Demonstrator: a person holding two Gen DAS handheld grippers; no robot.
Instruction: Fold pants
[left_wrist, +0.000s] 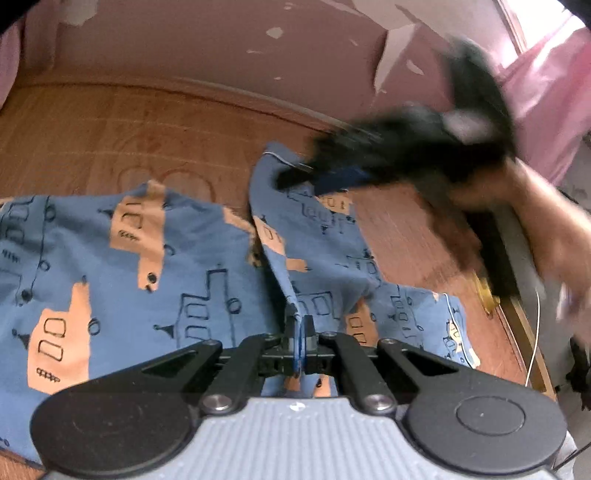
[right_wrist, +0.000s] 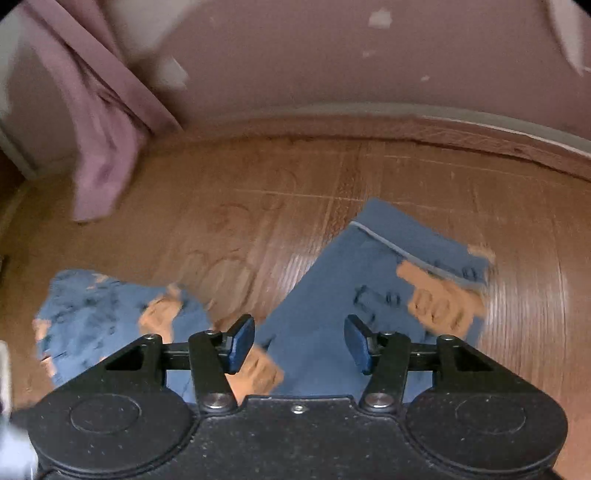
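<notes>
Blue pants (left_wrist: 122, 273) printed with orange patches and dark outline drawings lie spread on a wooden surface (left_wrist: 110, 133). My left gripper (left_wrist: 300, 341) is shut on a raised ridge of the pants fabric near the middle. One leg (left_wrist: 314, 236) runs up toward the far side, its hem under the blurred right gripper (left_wrist: 295, 179), which a hand (left_wrist: 546, 221) holds. In the right wrist view my right gripper (right_wrist: 300, 343) stands open above that leg (right_wrist: 369, 291), with nothing between its blue pads (right_wrist: 242, 343). Another part of the pants (right_wrist: 110, 317) lies lower left.
A pink wall with peeled paint patches (left_wrist: 221, 48) rises behind the surface. A mauve curtain (right_wrist: 103, 140) hangs at the far left of the right wrist view and a pink curtain (left_wrist: 554, 96) at the right of the left wrist view. A white cord (left_wrist: 535, 332) trails at the right edge.
</notes>
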